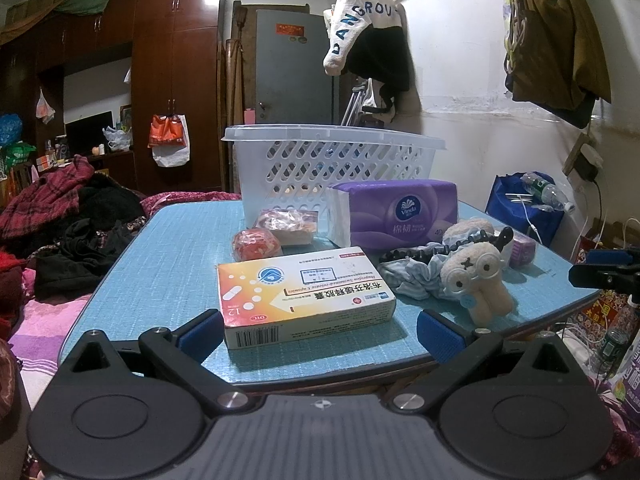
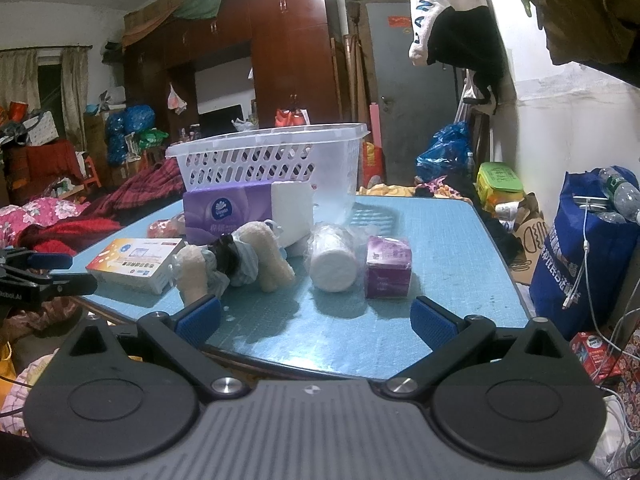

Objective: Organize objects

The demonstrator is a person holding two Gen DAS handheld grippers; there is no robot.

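Observation:
A white perforated basket [image 1: 332, 156] [image 2: 272, 152] stands at the far side of the blue table [image 1: 176, 248] [image 2: 448, 240]. In front of it lie a purple tissue pack [image 1: 400, 212] [image 2: 228, 212], a medicine box [image 1: 304, 296] [image 2: 136, 258], a red wrapped item [image 1: 256, 244], a clear snack packet [image 1: 290, 224], a plush toy [image 1: 478, 280] [image 2: 264, 256] on a blue scrunchie [image 1: 412, 276], a cotton pad roll [image 2: 334, 258] and a small purple box [image 2: 388, 266]. My left gripper [image 1: 320, 330] [image 2: 44, 268] is open at the near edge, astride the medicine box. My right gripper [image 2: 316, 318] [image 1: 600, 268] is open and empty.
A bed piled with dark and red clothes [image 1: 72, 216] lies left of the table. A blue bag with a water bottle [image 2: 592, 248] stands at the right by the wall. A wooden wardrobe [image 1: 172, 72] and grey door [image 1: 292, 68] are behind.

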